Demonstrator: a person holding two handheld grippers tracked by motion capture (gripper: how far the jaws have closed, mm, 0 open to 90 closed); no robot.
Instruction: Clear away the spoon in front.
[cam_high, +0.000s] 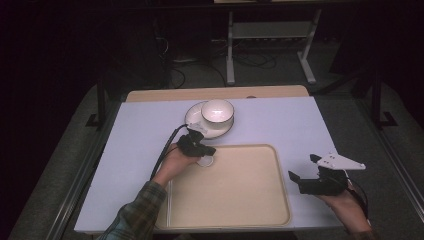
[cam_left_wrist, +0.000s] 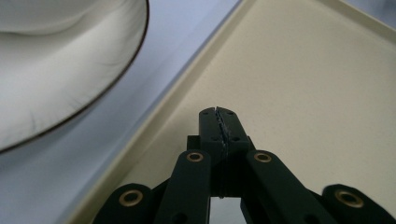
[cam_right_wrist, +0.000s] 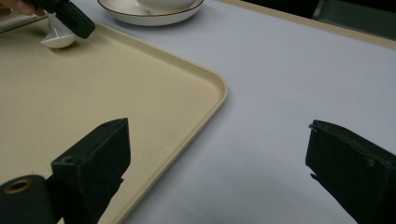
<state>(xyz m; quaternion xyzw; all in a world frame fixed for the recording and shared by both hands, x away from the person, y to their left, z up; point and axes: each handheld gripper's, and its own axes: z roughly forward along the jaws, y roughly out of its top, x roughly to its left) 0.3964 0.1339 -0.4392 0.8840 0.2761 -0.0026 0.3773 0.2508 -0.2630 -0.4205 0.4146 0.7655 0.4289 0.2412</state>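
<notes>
High view: left gripper over the far-left corner of the tray, jaws fully closed; whether they pinch anything cannot be told. White spoon lies on the tray just below the tips (bowl end visible, handle hidden under the gripper). Plate with bowl sits just beyond the tray. Right gripper, jaws wide and empty, is well apart; left is the nearer of the 2.
</notes>
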